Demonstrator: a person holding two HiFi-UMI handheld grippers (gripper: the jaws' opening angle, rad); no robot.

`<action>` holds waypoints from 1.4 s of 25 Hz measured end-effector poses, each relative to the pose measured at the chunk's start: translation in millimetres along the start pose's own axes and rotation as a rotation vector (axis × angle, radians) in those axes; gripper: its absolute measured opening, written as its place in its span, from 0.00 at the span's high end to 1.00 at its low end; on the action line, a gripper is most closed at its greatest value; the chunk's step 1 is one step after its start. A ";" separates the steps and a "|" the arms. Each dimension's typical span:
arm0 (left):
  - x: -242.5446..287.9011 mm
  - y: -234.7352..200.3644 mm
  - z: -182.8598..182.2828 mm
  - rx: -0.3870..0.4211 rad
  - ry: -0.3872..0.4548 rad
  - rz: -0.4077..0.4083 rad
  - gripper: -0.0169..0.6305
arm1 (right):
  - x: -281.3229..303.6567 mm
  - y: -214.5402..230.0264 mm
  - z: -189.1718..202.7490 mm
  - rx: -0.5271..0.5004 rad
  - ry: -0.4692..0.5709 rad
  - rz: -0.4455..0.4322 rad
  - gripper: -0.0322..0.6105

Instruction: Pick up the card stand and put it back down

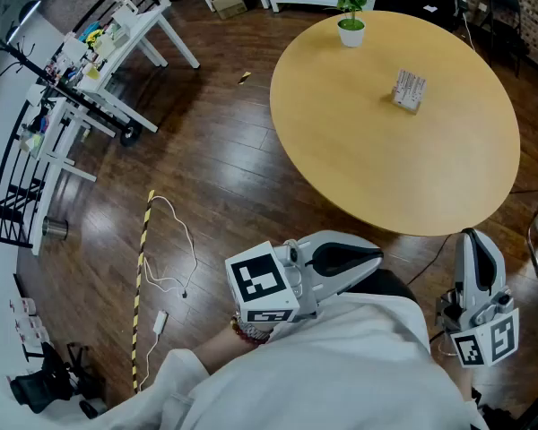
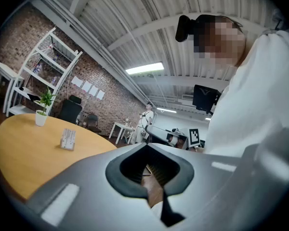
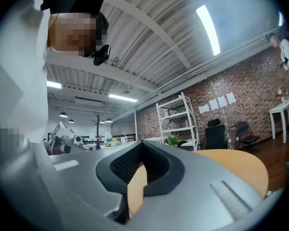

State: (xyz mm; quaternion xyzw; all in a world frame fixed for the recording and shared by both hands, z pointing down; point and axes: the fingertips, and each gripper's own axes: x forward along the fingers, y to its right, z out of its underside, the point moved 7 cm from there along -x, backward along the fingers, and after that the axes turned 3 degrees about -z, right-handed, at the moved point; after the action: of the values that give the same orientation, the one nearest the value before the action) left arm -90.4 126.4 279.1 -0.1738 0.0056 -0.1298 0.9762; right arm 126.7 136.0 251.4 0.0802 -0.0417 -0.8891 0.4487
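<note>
Not started yet, I judge: card stand (image 1: pixel 409 90) upright on far part of round table (image 1: pixel 359 159), well apart from me. Left gripper (image 1: pixel 374 260) and right gripper (image 1: pixel 473 236) near table's near edge, both jaws closed, empty. Reach, lift, set-down all remain

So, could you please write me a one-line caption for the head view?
Left gripper and right gripper, both shut, by the round table bearing card stand and potted plant.

Left tongs (image 1: pixel 379 256) and right tongs (image 1: pixel 471 236) are held level near the torso, both apparently closed and empty.
</note>
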 end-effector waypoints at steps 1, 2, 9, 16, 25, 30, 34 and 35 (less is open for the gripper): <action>-1.0 -4.7 -0.7 -0.010 -0.006 -0.013 0.99 | 4.8 9.3 1.2 0.011 -0.018 -0.013 0.94; -0.5 -10.4 -2.2 -0.018 -0.010 -0.025 0.99 | 10.5 20.6 2.4 0.021 -0.037 -0.024 0.94; 59.7 -97.1 -16.1 -0.069 0.013 -0.090 0.99 | 95.7 156.3 58.6 0.013 -0.216 -0.033 0.91; 108.3 -183.1 -66.2 -0.105 0.075 -0.189 0.99 | 219.3 288.1 114.9 0.021 -0.440 -0.143 0.80; 120.9 -238.7 -61.8 -0.211 0.049 -0.336 0.99 | 315.5 365.9 215.6 0.018 -0.704 -0.280 0.59; 129.6 -250.1 -55.0 -0.261 0.013 -0.358 0.99 | 346.6 381.7 249.0 0.006 -0.771 -0.332 0.58; 125.9 -258.2 -57.1 -0.280 0.028 -0.377 0.99 | 366.8 374.1 270.4 -0.048 -0.803 -0.386 0.59; 126.8 -260.0 -55.6 -0.278 0.021 -0.380 0.99 | 368.6 372.2 274.3 -0.058 -0.804 -0.396 0.61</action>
State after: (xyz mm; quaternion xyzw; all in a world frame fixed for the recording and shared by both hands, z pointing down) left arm -36.4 -160.3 319.8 -0.3031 0.0006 -0.3108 0.9009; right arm 156.5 -381.0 536.8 -0.2779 -0.1717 -0.9192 0.2201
